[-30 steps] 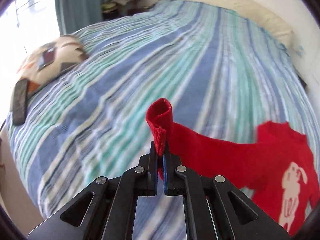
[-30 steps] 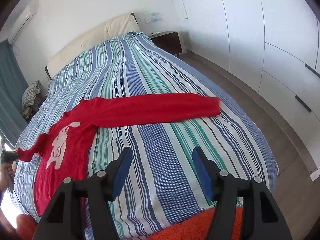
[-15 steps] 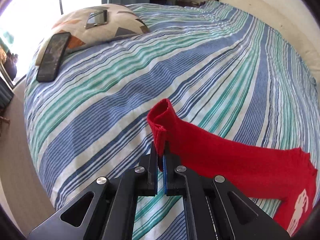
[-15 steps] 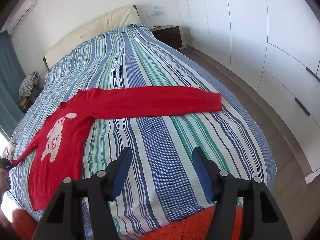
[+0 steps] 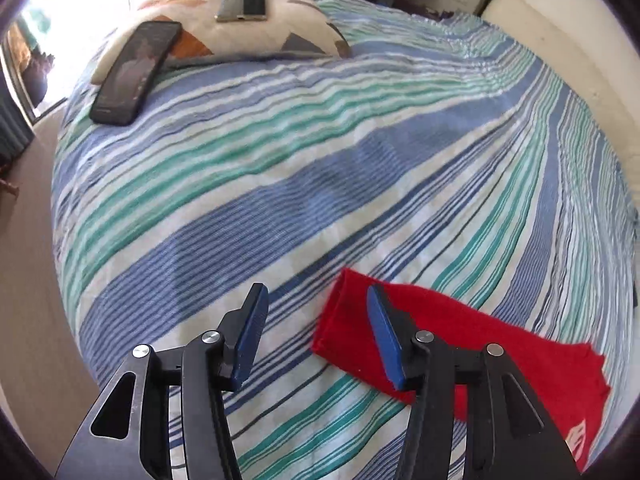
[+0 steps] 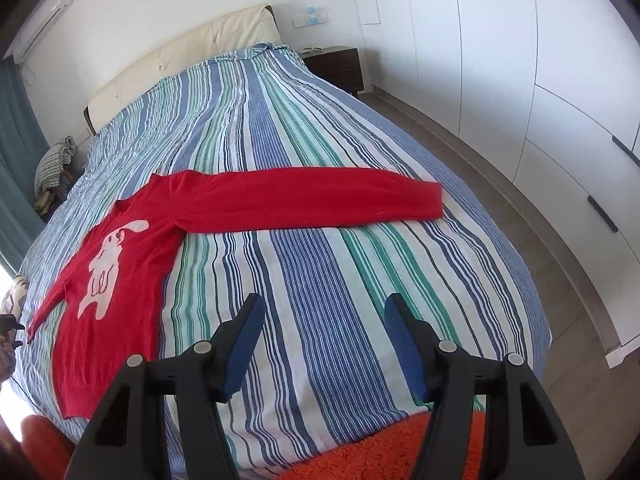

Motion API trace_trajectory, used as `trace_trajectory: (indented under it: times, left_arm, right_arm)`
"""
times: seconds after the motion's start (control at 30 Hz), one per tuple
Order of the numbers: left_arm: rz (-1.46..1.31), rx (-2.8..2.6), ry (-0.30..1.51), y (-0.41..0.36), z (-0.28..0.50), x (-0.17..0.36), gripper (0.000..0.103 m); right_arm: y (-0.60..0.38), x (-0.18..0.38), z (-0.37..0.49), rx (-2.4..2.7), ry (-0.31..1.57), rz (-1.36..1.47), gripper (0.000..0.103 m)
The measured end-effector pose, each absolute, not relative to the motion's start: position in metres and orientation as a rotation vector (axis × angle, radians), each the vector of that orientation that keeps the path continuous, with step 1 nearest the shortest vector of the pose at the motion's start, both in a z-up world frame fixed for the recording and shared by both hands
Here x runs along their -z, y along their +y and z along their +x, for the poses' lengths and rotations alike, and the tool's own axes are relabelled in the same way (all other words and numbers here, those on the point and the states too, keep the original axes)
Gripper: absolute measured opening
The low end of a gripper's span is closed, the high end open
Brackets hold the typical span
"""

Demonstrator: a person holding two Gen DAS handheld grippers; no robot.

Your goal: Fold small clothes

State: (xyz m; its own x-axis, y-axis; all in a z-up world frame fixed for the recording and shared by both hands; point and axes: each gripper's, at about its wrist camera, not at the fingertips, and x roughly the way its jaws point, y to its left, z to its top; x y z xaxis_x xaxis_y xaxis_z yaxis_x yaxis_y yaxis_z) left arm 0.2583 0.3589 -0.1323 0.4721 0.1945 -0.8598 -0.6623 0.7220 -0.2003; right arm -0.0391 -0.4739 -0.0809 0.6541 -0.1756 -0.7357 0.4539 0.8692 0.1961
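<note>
Left wrist view: left tool (image 5: pixel 316 322) opening, nothing between its pads; red sweater (image 5: pixel 480 344) sleeve cuff lies flat on the striped bed (image 5: pixel 280 184) just beneath.

Right wrist view: right tool (image 6: pixel 324 340) open, empty, above the bed; sweater spread flat, sleeves extended.

Sweater (image 6: pixel 224 216): plain red, with a white rabbit motif (image 6: pixel 106 264) on the chest; bedspread (image 6: pixel 320 280): lengthwise stripes of blue, teal, white and dark navy; pillow (image 5: pixel 240 28) at the bed's corner: cream with orange and grey triangles; headboard (image 6: pixel 180 52): cream; curtain (image 6: pixel 16 128): teal; wardrobe doors (image 6: pixel 500 60): white; gripper pads (image 6: pixel 244 344): blue on black arms.
</note>
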Motion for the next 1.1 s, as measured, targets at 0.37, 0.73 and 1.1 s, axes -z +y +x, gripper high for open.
trace_trajectory:
  times: [0.37,0.73,1.1]
  left_arm:
    - [-0.115,-0.007,0.938,0.152,0.288,0.103,0.055]
    - [0.037,-0.357,1.062,0.166,0.299,0.171,0.057]
    - [-0.133,-0.655,1.113,0.314,0.254,0.171,0.081]
  right_arm:
    - [-0.469,0.083,-0.035,0.365,0.808,0.363,0.062]
    - [-0.473,0.080,-0.040,0.364,0.781,0.382,0.062]
    - [-0.474,0.079,-0.042,0.377,0.764,0.399,0.062]
